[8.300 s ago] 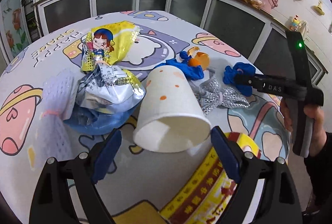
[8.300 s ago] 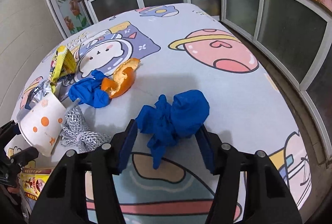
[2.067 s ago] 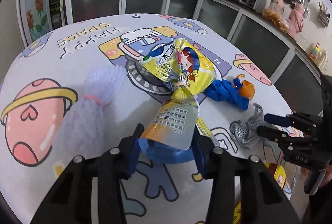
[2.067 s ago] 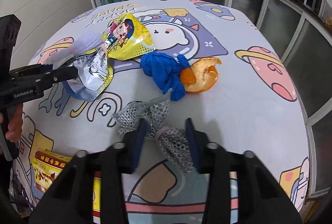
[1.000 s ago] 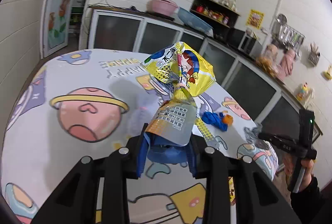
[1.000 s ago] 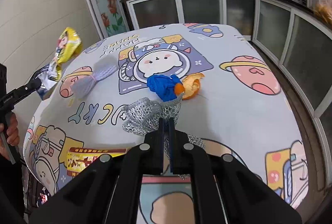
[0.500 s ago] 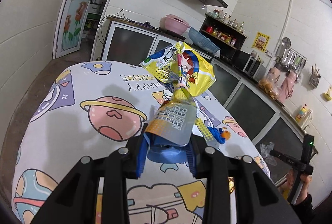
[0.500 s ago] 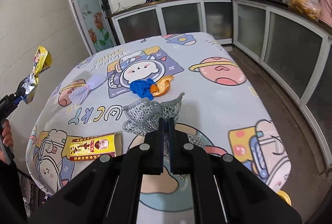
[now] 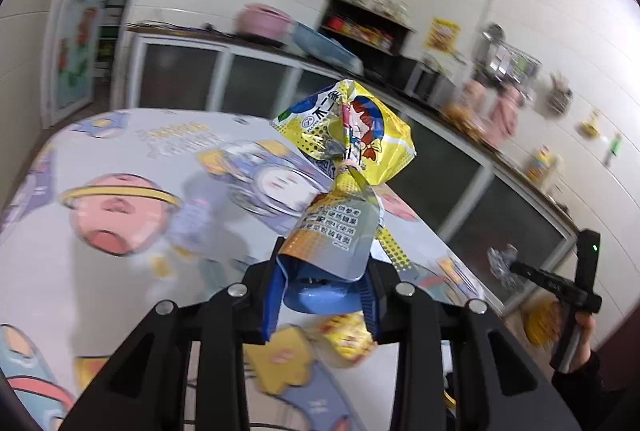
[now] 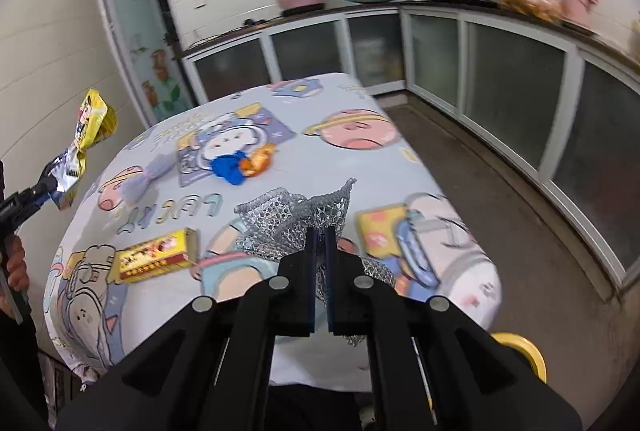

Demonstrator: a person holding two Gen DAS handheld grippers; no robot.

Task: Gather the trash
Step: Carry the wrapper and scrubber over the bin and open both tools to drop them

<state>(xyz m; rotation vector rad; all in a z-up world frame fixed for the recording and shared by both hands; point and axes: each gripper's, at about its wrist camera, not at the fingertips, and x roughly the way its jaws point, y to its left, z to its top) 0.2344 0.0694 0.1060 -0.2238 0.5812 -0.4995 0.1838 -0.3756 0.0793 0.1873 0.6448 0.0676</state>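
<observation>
My left gripper (image 9: 322, 289) is shut on a yellow and silver snack wrapper (image 9: 344, 159) with a blue scrap under it, held high above the table; it also shows in the right wrist view (image 10: 80, 147). My right gripper (image 10: 319, 263) is shut on a silver mesh netting (image 10: 296, 217), held above the table's near edge; the netting also shows in the left wrist view (image 9: 502, 263). On the cartoon tablecloth (image 10: 320, 159) lie a blue glove (image 10: 228, 167), an orange peel (image 10: 260, 157), a pale foam net sleeve (image 10: 146, 177) and a yellow-red box (image 10: 154, 259).
A yellow-rimmed bin (image 10: 520, 355) stands on the floor at the table's near right corner. Cabinets with glass doors (image 10: 500, 91) line the back and right walls. Brown floor (image 10: 520, 215) lies to the right of the table.
Both grippers have pulled further back and up from the table with their loads. The left view swung right; the yellow bin rim has come into the right wrist view.
</observation>
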